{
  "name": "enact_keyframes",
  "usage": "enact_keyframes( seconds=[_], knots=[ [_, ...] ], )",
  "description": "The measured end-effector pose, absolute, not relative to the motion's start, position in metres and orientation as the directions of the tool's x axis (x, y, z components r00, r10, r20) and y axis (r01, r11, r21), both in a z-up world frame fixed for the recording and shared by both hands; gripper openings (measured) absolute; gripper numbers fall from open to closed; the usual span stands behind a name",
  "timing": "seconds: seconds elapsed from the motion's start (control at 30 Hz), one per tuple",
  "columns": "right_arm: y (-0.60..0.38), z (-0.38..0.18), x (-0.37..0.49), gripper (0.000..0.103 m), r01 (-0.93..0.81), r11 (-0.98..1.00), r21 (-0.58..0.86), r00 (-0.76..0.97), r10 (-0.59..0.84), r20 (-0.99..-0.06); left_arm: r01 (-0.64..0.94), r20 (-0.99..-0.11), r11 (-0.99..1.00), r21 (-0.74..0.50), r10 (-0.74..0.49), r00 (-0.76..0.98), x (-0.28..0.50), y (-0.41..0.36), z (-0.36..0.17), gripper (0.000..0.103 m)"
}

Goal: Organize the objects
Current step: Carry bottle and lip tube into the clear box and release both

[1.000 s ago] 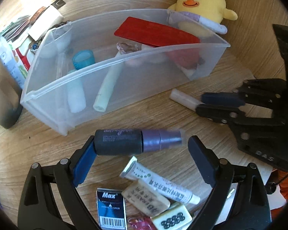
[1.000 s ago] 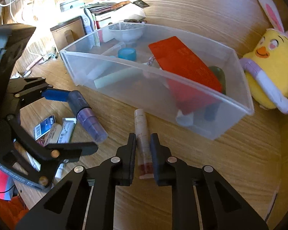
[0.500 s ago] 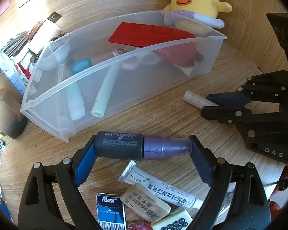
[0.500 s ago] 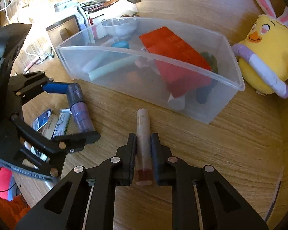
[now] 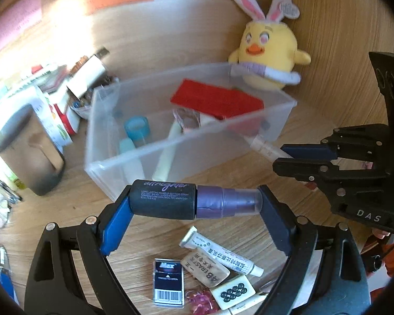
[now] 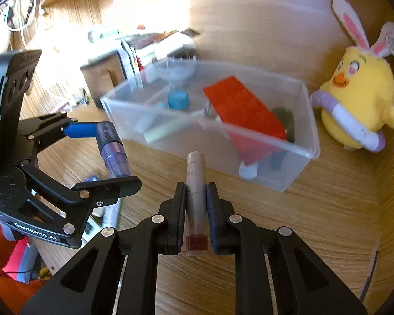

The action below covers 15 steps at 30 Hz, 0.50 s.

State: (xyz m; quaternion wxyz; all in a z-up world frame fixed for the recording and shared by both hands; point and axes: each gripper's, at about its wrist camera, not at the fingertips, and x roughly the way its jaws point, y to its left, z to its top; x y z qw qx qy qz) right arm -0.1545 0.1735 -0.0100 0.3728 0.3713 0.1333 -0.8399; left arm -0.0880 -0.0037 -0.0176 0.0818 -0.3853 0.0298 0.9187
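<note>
My left gripper (image 5: 194,204) is shut endwise on a black and purple spray bottle (image 5: 194,202), held above the wooden desk in front of the clear plastic bin (image 5: 99,168). That bottle (image 6: 113,149) and the left gripper (image 6: 110,155) also show at the left of the right wrist view. My right gripper (image 6: 195,207) is shut on a slim beige tube (image 6: 195,181) with a dark red end, lifted off the desk just before the bin (image 6: 306,155). In the left wrist view the right gripper (image 5: 283,156) holds the tube (image 5: 265,148) near the bin's right end.
The bin holds a red flat case (image 5: 218,99), a blue cap (image 5: 136,128) and pale tubes. A yellow plush chick (image 5: 268,55) sits behind it. A staple box (image 5: 168,283), eraser (image 5: 205,269), white tube (image 5: 223,253) and tile (image 5: 233,291) lie below the left gripper. Boxes crowd the far left.
Both grippers have risen off the desk with their loads. The spray bottle now sits squarely gripped between the left fingers, and the beige tube no longer rests on the wood.
</note>
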Motion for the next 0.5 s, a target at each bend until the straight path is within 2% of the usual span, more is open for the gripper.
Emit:
enact_keyframes(
  seconds=[0.23, 0.37, 0.5],
  knots=[
    [0.173, 0.021, -0.155, 0.014, 0.714, -0.698, 0.052, -0.502, -0.563, -0.656, -0.139, -0.648, -0.990, -0.023, 0.121, -0.752, -0.091, -0.015, 0.008, 0.090],
    [0.169, 0.032, -0.164, 0.014, 0.703, -0.709, 0.064, -0.520, -0.572, -0.634, -0.109, -0.640, -0.994, -0.004, 0.086, -0.763, -0.102, -0.021, 0.013, 0.090],
    [0.164, 0.040, -0.179, 0.014, 0.680, -0.730, 0.071, -0.541, -0.565, -0.622, -0.085, -0.652, -0.996, -0.035, 0.088, -0.753, -0.118, -0.031, 0.013, 0.090]
  ],
)
